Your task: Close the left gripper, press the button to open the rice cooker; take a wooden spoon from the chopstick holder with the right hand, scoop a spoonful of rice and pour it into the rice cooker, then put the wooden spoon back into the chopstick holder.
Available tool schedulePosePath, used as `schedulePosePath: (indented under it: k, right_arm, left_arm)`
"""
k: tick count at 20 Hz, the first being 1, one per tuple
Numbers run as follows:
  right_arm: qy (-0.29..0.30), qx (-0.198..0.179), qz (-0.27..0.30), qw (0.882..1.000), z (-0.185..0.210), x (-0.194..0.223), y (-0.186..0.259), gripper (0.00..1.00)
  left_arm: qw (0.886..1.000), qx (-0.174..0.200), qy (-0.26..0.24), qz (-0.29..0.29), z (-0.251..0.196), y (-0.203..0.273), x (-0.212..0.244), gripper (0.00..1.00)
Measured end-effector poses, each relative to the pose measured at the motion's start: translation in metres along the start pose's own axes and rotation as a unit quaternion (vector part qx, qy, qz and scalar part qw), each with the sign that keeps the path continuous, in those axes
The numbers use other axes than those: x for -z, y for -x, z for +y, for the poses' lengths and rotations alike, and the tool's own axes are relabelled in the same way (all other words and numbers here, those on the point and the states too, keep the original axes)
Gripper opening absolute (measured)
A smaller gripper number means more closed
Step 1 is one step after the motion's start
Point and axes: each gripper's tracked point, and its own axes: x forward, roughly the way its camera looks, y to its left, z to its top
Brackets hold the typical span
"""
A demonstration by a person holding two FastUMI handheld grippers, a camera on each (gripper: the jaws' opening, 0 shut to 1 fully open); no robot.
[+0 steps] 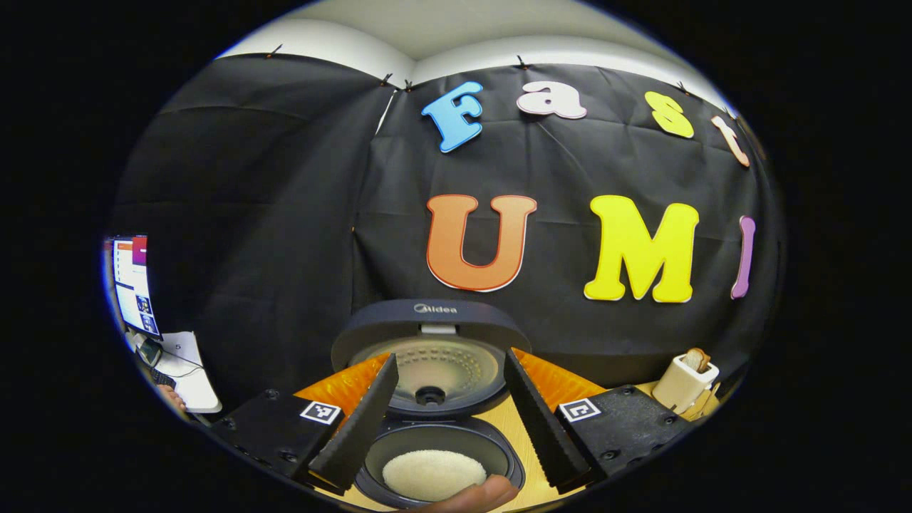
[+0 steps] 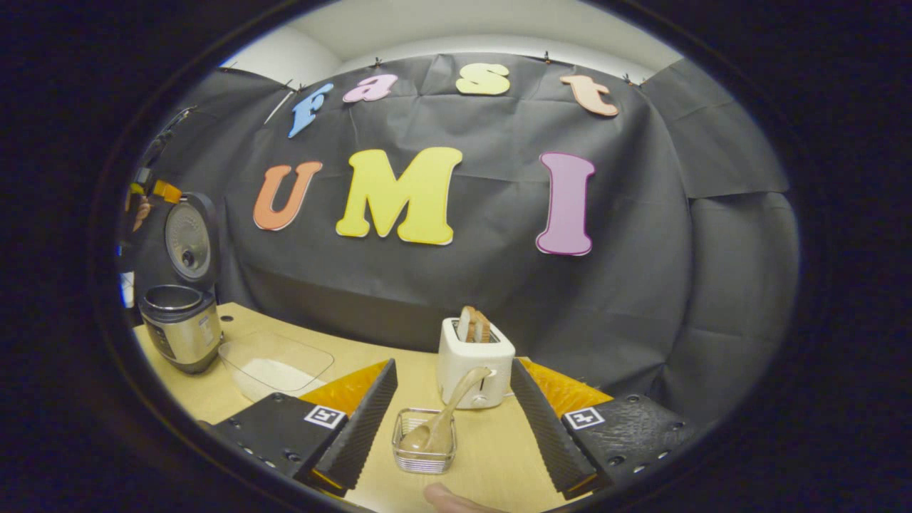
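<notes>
Over the open rice cooker [image 1: 438, 434] hangs the left gripper [image 1: 445, 420], its fingers spread apart with nothing between them. The lid [image 1: 431, 356] stands upright behind the inner pot [image 1: 499, 456], and a mound of white rice [image 1: 433, 474] already lies in the pot, so the pressing and the pouring look done.

Near the front edge of the desk [image 2: 491, 456], the right gripper [image 2: 452, 427] frames the chopstick holder [image 2: 425, 443], a small wire basket. Its fingers are also released, one on each side of the basket and clear of it. The wooden spoon [image 2: 445, 417] sits in the holder, bowl down, handle leaning back toward the white toaster [image 2: 474, 370] just behind, which carries bread in its slot. That lean is probably how the shallow basket keeps the spoon from tipping out.

Toward the desk's left edge, the rice cooker stands with its lid raised, and a clear container of rice [image 2: 274, 367] lies just beside it, placed close so a loaded spoon travels little.

By my reading the task is at its end or very near it.
</notes>
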Motion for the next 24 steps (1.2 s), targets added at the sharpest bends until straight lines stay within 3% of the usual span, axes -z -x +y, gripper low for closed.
schedulePosePath:
  k: [5, 6, 7, 13, 15, 16, 24]
  right_arm:
    - [-0.009, -0.005, 0.001, 1.000, -0.008, 0.002, 0.008, 0.95]
    - [-0.006, -0.007, -0.001, 1.000, -0.008, 0.002, 0.008, 0.97]
    - [-0.004, -0.010, -0.001, 1.000, -0.006, 0.002, 0.009, 0.97]
    - [0.000, -0.021, 0.005, 1.000, 0.004, 0.011, 0.011, 0.95]
    - [0.003, -0.022, 0.011, 1.000, 0.006, 0.017, 0.012, 0.97]
    - [0.004, -0.023, 0.013, 1.000, 0.008, 0.018, 0.013, 0.97]
    - [-0.006, -0.035, 0.008, 0.999, 0.027, 0.018, 0.034, 0.95]
  left_arm:
    - [1.000, -0.007, 0.016, -0.013, 0.009, -0.025, -0.044, 0.96]
    - [1.000, -0.009, 0.009, -0.015, 0.009, -0.030, -0.050, 0.88]
    - [1.000, -0.007, 0.005, -0.011, 0.008, -0.036, -0.052, 0.97]
    - [0.998, -0.006, -0.025, 0.057, 0.004, -0.083, -0.027, 0.96]
    - [0.998, -0.013, -0.038, 0.052, 0.006, -0.085, -0.032, 0.98]
    - [0.998, -0.010, -0.038, 0.053, 0.003, -0.084, -0.030, 0.94]
    - [0.997, -0.015, -0.053, 0.058, 0.000, -0.056, -0.017, 1.00]
